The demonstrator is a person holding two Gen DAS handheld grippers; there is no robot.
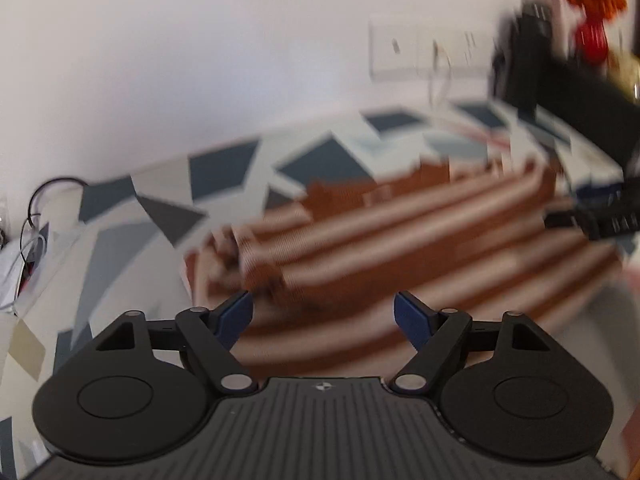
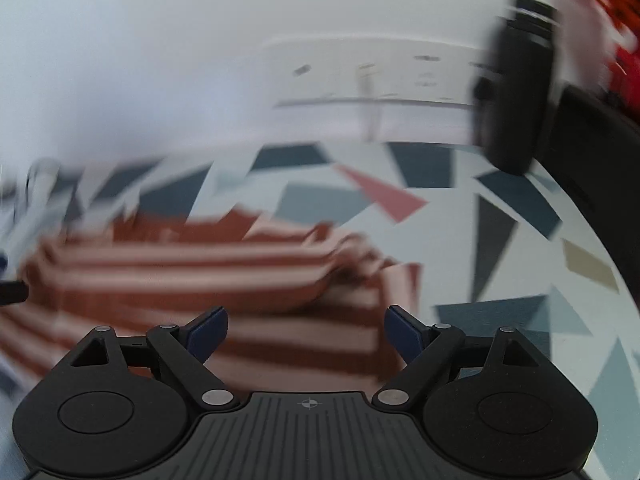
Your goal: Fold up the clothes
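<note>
A black bottle (image 2: 516, 92) blocks the far right; patterned tablecloth (image 2: 500, 320) beside it lies open.

surface: geometric-patterned table (image 2: 500, 216) | on it: striped garment (image 2: 208, 264), black bottle (image 2: 516, 92)

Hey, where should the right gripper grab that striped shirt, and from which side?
Probably the bunched corner of the striped shirt on its right side. The cloth humps up off the patterned tablecloth there, giving the open right gripper a raised fold to pinch. Come from above and slightly right; elsewhere it lies flat. Blur hides finer edges.
</note>
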